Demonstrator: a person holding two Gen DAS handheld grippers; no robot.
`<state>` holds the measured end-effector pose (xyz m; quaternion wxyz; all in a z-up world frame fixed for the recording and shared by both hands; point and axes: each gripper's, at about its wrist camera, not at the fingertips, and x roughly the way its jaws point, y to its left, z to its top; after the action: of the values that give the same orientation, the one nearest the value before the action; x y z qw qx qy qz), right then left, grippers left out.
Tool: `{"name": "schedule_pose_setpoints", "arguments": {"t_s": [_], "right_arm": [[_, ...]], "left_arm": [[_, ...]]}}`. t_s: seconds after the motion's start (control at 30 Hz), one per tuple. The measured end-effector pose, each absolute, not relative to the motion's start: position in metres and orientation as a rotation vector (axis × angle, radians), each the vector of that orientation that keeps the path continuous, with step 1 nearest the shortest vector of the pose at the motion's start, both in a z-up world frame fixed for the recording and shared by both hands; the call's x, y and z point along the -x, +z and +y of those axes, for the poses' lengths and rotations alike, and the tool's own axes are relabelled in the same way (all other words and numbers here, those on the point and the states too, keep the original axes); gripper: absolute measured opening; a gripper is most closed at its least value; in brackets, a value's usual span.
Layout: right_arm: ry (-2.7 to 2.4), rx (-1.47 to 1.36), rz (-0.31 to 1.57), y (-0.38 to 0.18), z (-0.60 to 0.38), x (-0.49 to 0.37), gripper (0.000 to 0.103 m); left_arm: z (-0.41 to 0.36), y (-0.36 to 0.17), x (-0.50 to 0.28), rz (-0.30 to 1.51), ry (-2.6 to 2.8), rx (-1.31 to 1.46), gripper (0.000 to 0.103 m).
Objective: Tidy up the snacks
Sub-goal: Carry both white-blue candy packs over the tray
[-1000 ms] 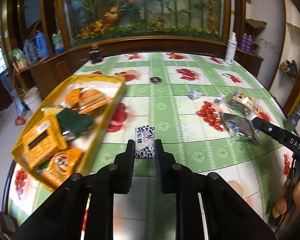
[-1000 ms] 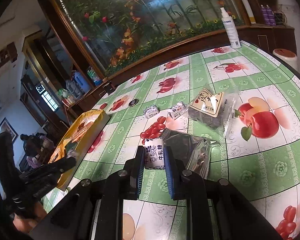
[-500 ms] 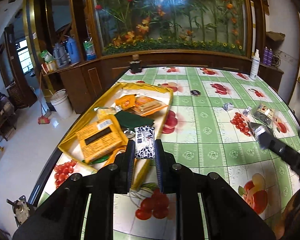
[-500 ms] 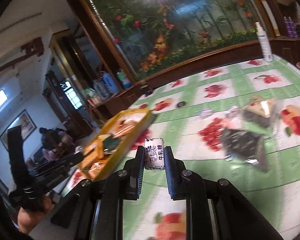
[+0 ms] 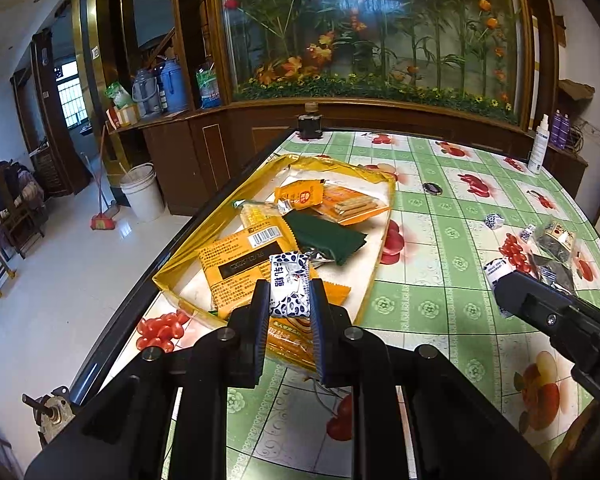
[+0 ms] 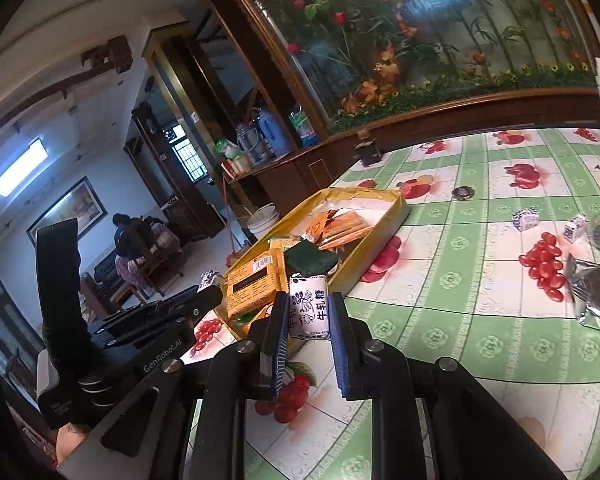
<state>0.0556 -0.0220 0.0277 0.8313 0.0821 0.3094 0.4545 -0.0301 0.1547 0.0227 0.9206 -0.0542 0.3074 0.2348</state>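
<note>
In the left wrist view, the left gripper [image 5: 290, 300] sits at lower centre with its jaws nearly closed, pinching a white candy with dark blue spots [image 5: 289, 283] whose upper end sticks up above the fingertips. Behind it, filling the centre of the frame, lies the yellow tray [image 5: 381, 176], and the pinched candy hangs over the tray's near end, above an orange snack pack [image 5: 242, 268] with a barcode. Farther back in the tray rest a dark green packet [image 5: 326, 236] and an orange cracker packet [image 5: 350, 205]. In the right wrist view, the right gripper [image 6: 309, 316] at lower centre is clamped as tight as it goes on a milk candy [image 6: 309, 306] with a white wrapper and blue print, held upright just in front of the tray's near right edge [image 6: 374, 254]. On the green fruit-print tablecloth [image 6: 480, 320], toward the right of the frame, two small loose candies [image 6: 525, 219] lie well apart from the tray, with a silver foil packet [image 6: 592, 288] near the right border. At lower left the other gripper shows as a dark body.
</note>
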Motion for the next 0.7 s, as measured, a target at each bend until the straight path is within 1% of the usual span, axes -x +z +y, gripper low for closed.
{"name": "schedule_pose_setpoints", "arguments": {"t_s": [0.7], "right_arm": [[1.013,-0.099,0.729,0.016,0.05,-0.089,0.02]], "left_arm": [[0.198,0.009,0.011,0.692,0.525,0.154,0.017]]}}
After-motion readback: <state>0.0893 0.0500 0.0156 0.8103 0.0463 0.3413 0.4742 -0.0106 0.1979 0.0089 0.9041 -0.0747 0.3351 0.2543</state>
